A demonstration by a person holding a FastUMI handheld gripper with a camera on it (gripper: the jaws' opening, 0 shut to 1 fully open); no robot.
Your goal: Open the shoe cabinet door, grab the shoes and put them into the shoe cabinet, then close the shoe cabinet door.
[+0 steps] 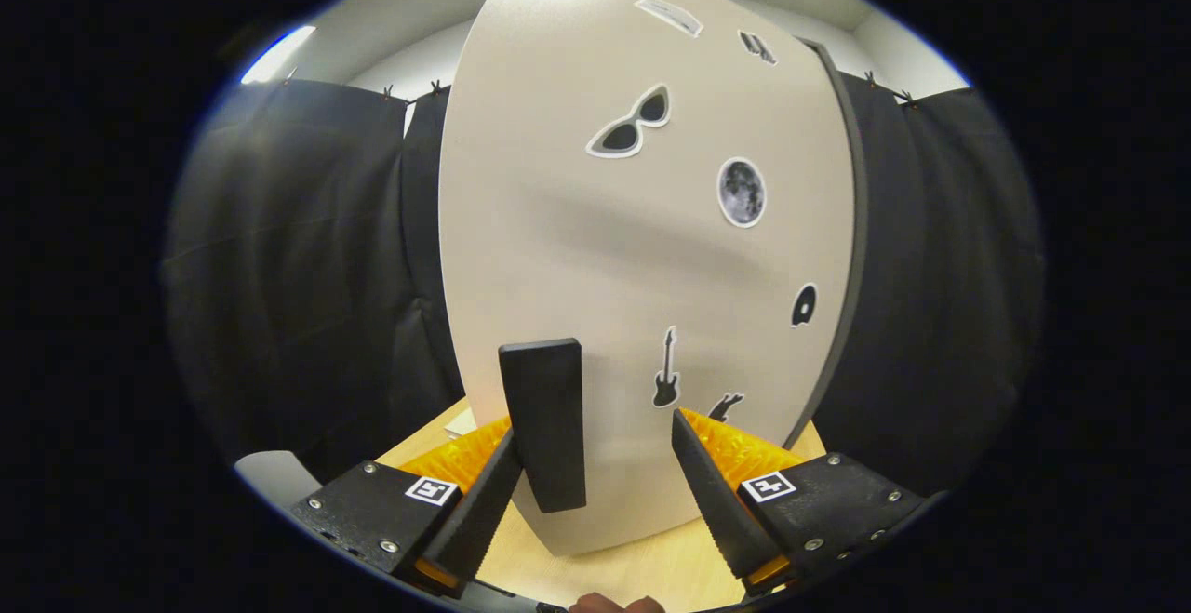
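Pale shoe cabinet door (595, 250) w/ stickers, upright on wooden surface (642, 566), black handle (544, 422) just ahead of left finger, tongs (595, 473) wide, gripping nothing, cabinet inside & shoes hidden behind door.

My handheld two-finger gripper (595, 473) points level and forward, its jaws spread wide apart; the left finger (479, 511) touches something, the right finger (716, 492) stands free.

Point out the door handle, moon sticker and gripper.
door handle (544, 427): gripper view, middle of the bar.
moon sticker (742, 192): gripper view, centre of the disc.
gripper (595, 427): gripper view, midway between fingertips, open.
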